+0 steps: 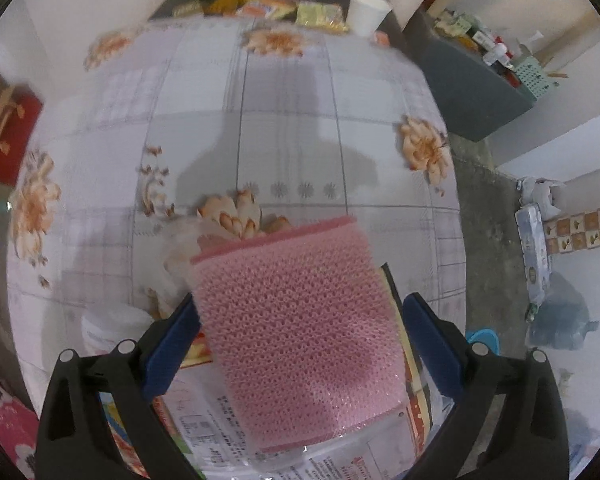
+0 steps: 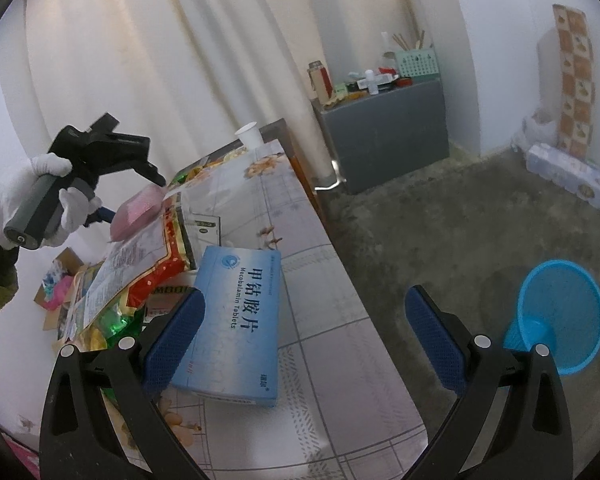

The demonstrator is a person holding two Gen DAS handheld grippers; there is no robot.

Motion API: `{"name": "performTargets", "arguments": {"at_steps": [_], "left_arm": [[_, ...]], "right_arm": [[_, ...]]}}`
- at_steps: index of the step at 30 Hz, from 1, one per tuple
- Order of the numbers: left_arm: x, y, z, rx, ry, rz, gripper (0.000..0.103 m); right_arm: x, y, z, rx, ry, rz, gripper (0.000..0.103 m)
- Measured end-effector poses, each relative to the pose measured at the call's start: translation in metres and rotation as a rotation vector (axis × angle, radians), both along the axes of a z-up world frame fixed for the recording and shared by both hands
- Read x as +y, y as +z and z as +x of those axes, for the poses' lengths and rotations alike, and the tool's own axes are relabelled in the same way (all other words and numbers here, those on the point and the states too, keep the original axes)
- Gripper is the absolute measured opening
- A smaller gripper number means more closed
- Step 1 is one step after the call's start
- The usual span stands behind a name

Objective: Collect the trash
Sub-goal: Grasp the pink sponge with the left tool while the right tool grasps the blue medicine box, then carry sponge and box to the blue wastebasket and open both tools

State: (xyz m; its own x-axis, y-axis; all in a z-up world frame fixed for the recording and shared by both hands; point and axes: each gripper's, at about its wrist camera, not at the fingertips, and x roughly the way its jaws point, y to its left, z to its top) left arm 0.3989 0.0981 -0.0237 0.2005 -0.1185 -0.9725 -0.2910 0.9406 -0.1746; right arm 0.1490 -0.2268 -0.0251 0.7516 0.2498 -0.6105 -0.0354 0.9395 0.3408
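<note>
Over the desk, my left gripper seems to carry the pink mesh sponge, though its jaws look loose around it; it could slip. My right gripper stands released beside the Mecobalamin box.

— What sits between our left gripper fingers?
— A pink mesh pad, over printed packets.
— And at one o'clock?
— A white paper cup on the floral tablecloth.
</note>
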Motion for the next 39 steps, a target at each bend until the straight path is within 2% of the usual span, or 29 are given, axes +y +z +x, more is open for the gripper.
{"name": "performTargets", "arguments": {"at_steps": [4,8,12,20,24,27,33,39], "left_arm": [[-0.003,-0.005,-0.003,-0.009,-0.004,-0.014,0.097],[-0.003,-0.002,-0.006,-0.044,-0.014,-0.022,0.086],[-0.004,0.002,-0.009,-0.078,-0.045,-0.022,0.083],[-0.004,0.015,-0.018,-0.159,-0.086,-0.026,0.080],[-0.003,0.028,-0.025,-0.220,-0.107,-0.022,0.080],[-0.002,0.037,-0.033,-0.263,-0.123,-0.026,0.080],[0.003,0.053,-0.052,-0.336,-0.151,-0.060,0.080],[-0.002,0.066,-0.085,-0.411,-0.219,-0.091,0.080]], "right_arm": [[-0.001,-0.002,-0.002,-0.002,0.008,0.001,0.095],[0.002,-0.002,0.002,0.011,0.032,0.015,0.095],[0.005,-0.007,0.008,0.043,0.085,0.059,0.095],[0.017,-0.031,0.043,0.189,0.224,0.205,0.095],[0.029,-0.044,0.058,0.259,0.277,0.237,0.095],[0.036,-0.052,0.068,0.299,0.283,0.230,0.096],[0.049,-0.054,0.080,0.320,0.310,0.198,0.095],[0.057,-0.054,0.087,0.351,0.311,0.137,0.094]]}}
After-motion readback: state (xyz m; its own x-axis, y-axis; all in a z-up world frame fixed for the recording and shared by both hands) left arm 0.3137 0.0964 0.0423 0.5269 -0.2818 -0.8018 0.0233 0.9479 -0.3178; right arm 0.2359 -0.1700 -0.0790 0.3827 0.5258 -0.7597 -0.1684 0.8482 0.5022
